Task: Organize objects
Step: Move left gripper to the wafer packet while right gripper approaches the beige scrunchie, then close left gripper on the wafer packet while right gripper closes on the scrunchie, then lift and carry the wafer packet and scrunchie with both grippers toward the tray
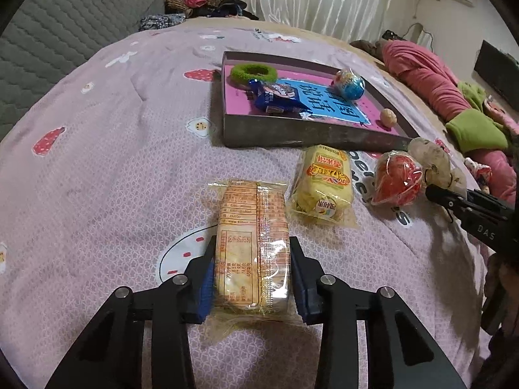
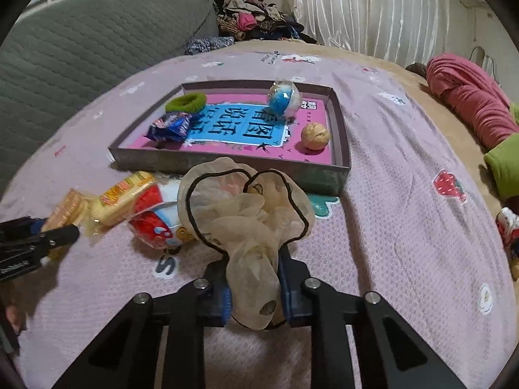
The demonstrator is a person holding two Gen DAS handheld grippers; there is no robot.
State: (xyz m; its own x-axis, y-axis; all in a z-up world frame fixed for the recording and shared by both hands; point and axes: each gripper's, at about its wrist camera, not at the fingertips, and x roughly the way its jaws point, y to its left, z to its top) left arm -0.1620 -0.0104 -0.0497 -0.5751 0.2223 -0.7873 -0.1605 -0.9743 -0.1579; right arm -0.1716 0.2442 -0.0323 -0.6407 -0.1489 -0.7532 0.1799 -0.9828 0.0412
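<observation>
Bed: pink quilt [image 1: 123,149] printed with strawberries and flowers carries everything.
Left hand-held gripper [image 1: 252,278]: narrowed onto a clear-wrapped cracker pack [image 1: 253,227], blue pads pressing both long sides; the pack lies flat on the quilt, its far end reaching past the fingertips.
Right hand-held gripper [image 2: 253,278]: clamped tight on a sheer beige hair net [image 2: 249,214] with a black elastic edge; the bunched cloth fills the gap between the pads and billows out ahead of them, in front of the tray's near wall.
Tray [image 2: 227,165]: shallow dark box beyond both grippers, with a pink and blue book cover as its floor.
Inside tray: green hair tie [image 2: 186,102] at the far left, blue snack packet [image 2: 170,126] near the left front, blue and white ball [image 2: 283,99] toward the back, walnut [image 2: 315,136] near the right front; all apart from one another.
On quilt outside tray: yellow snack pack [image 1: 322,183] just right of the cracker pack; red wrapped ball [image 1: 397,178] further right, beside the hair net.
Background: pile of clothes [image 2: 256,16], white curtain [image 2: 373,9], pink bundle [image 2: 467,97] at the bed's right edge.
</observation>
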